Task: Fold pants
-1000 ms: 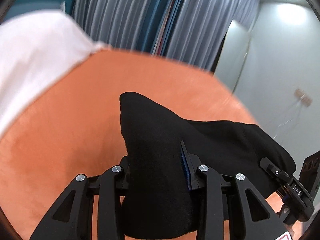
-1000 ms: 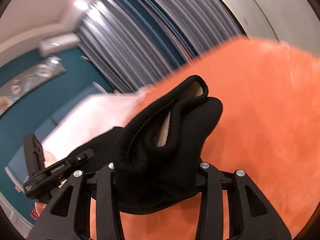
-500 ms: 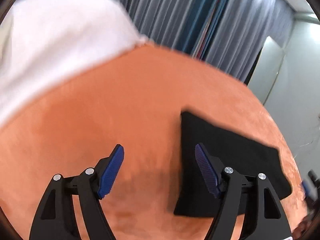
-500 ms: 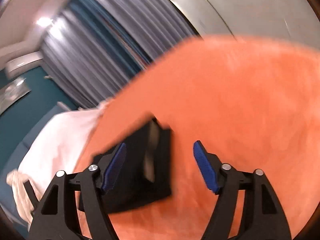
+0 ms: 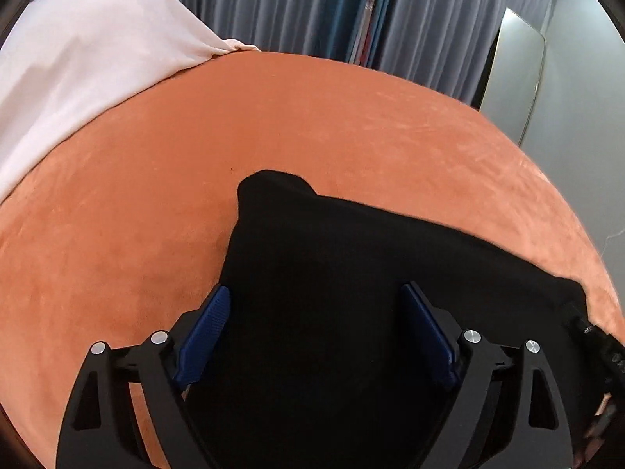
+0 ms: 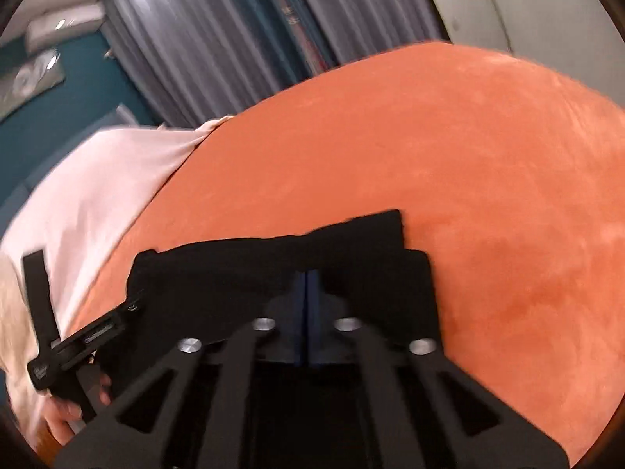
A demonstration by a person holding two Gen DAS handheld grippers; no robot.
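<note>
The black pants [image 5: 351,293] lie as a compact folded bundle on the orange bed cover [image 5: 351,125], well on the near side of the white sheet [image 5: 78,58] that drapes the bed's far left part. That open stretch of cover gives a flat, roomy bed to fold on, which is likely why the bundle sits there.

The left gripper [image 5: 316,332] hovers over the bundle's left end, its blue fingers [image 5: 203,328] wide apart and opening further, pressing on nothing; the cloth merely lies beneath them. That reads as a release.

The right gripper [image 6: 308,293] is over the bundle's right end with its fingers pressed together and nothing visibly pinched, perhaps to pat the fold flat.

The fold looks nearly finished.
</note>
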